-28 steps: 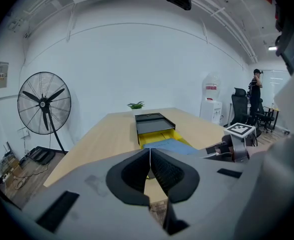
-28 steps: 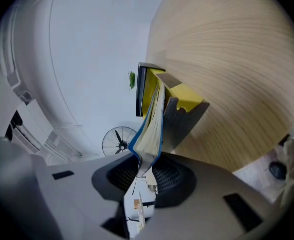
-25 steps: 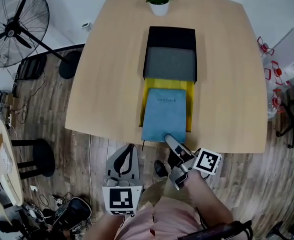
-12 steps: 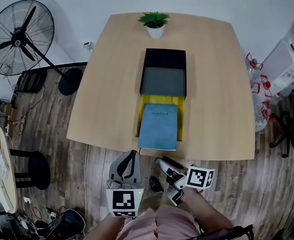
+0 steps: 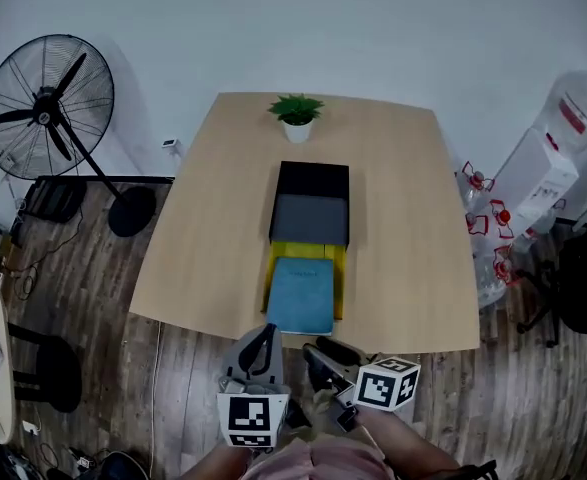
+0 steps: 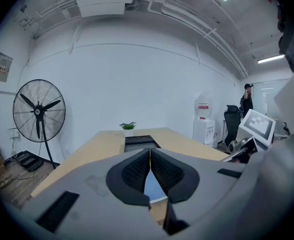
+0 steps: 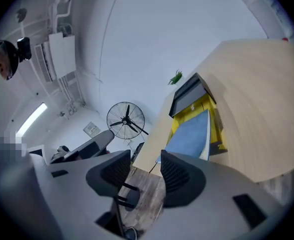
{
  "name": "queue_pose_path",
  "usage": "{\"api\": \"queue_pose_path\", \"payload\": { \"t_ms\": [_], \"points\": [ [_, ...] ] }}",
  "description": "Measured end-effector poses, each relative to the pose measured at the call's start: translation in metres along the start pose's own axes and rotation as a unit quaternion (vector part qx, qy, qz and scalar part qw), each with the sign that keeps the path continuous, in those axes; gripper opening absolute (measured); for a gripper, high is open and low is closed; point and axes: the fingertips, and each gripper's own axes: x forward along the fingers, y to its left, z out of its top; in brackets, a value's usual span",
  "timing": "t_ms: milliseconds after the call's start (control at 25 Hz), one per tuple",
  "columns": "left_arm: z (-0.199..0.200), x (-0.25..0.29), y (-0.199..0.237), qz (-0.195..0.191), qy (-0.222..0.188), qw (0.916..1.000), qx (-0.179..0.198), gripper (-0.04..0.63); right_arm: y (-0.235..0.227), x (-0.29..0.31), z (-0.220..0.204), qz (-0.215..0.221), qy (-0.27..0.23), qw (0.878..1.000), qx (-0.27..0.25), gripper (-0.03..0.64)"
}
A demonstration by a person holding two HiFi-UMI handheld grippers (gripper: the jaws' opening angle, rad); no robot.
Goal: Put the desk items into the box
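A blue notebook [image 5: 300,295] lies on a yellow folder [image 5: 339,280] at the table's near edge, just in front of a black box [image 5: 311,203] with a grey inside. Both grippers hang off the table, over the wood floor near the person's lap. My left gripper [image 5: 265,332] is shut with nothing between its pads [image 6: 136,170]; past them I see the notebook [image 6: 150,187] and the box [image 6: 139,142]. My right gripper [image 5: 325,354] stands open and empty. Its view shows the notebook [image 7: 192,134], the folder [image 7: 210,107] and the box [image 7: 189,94] up to the right.
A small potted plant [image 5: 296,118] stands at the far edge of the tan table [image 5: 203,238]. A standing fan [image 5: 48,103] is on the left. Water bottles and a dispenser [image 5: 543,173] and a dark chair [image 5: 578,278] are on the right.
The view has pulled back from the table. The right gripper, whose tip was at the notebook's near edge, has withdrawn toward the lap. The notebook stays on the yellow folder.
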Motion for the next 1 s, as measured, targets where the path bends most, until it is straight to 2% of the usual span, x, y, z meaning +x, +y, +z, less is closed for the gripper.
{"api": "queue_pose_path", "payload": {
  "t_ms": [120, 240, 280, 440, 680, 1000],
  "points": [
    [0.006, 0.001, -0.002, -0.006, -0.011, 0.9999, -0.005, 0.015, 0.003, -0.006, 0.016, -0.024, -0.02, 0.999, -0.045, 0.143],
    [0.004, 0.007, -0.003, -0.009, -0.01, 0.9999, -0.01, 0.015, 0.0, -0.008, 0.029, -0.06, -0.034, 0.993, -0.09, 0.022],
    [0.002, 0.01, -0.004, -0.011, -0.008, 0.9998, -0.012, 0.015, -0.002, -0.008, 0.031, -0.069, -0.034, 0.992, -0.104, 0.002],
    [-0.018, 0.017, -0.007, -0.017, 0.014, 0.9995, -0.021, 0.015, -0.008, -0.002, 0.02, -0.091, -0.013, 0.985, -0.144, 0.002],
    [-0.059, 0.024, -0.012, -0.026, 0.058, 0.9975, -0.031, 0.015, -0.02, 0.009, -0.011, -0.116, 0.032, 0.977, -0.177, 0.002],
    [-0.107, 0.033, -0.014, -0.036, 0.105, 0.9934, -0.03, 0.015, -0.034, 0.028, -0.023, -0.125, 0.048, 0.972, -0.195, 0.002]
  ]
}}
